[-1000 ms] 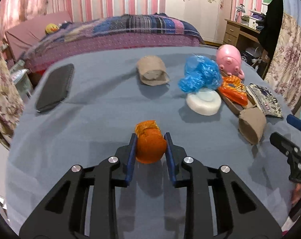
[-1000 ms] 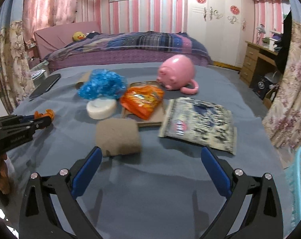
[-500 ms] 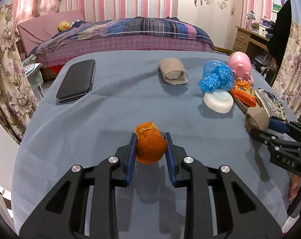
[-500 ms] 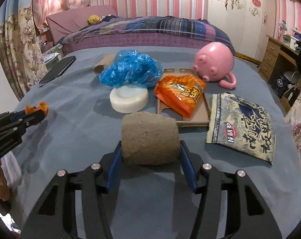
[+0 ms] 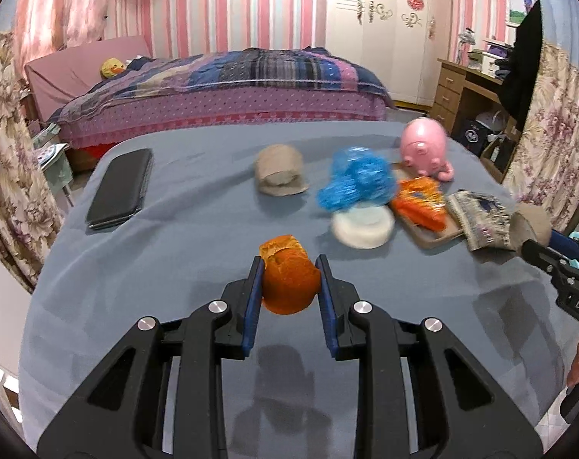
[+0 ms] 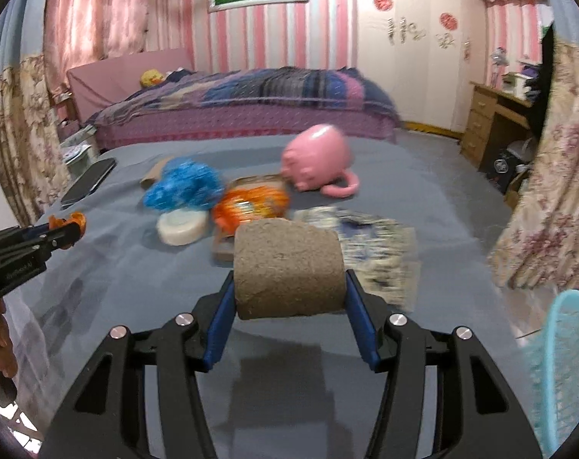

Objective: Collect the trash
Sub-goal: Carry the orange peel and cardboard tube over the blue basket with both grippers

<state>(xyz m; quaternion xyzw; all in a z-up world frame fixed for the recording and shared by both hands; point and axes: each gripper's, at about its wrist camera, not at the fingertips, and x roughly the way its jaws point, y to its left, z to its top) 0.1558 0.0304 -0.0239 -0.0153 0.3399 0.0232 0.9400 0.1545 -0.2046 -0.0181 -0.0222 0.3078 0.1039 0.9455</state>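
Note:
My left gripper (image 5: 288, 273) is shut on an orange peel (image 5: 287, 281) and holds it above the grey-blue table (image 5: 174, 252). My right gripper (image 6: 289, 287) is shut on a brown cardboard roll (image 6: 287, 266), lifted off the table; the roll also shows in the left wrist view (image 5: 532, 223). On the table lie a second cardboard roll (image 5: 279, 174), a blue plastic bag (image 5: 356, 181), an orange snack wrapper (image 5: 417, 201) and a grey snack packet (image 5: 478, 218).
A black phone (image 5: 121, 187) lies at the table's far left. A white round dish (image 5: 362, 227) and a pink pig mug (image 5: 423, 147) stand near the trash. A light-blue basket (image 6: 565, 363) sits at the lower right. A bed stands behind the table.
My right gripper has lifted the cardboard roll off the table and drawn back to the right. My left gripper has risen with the orange peel in it.

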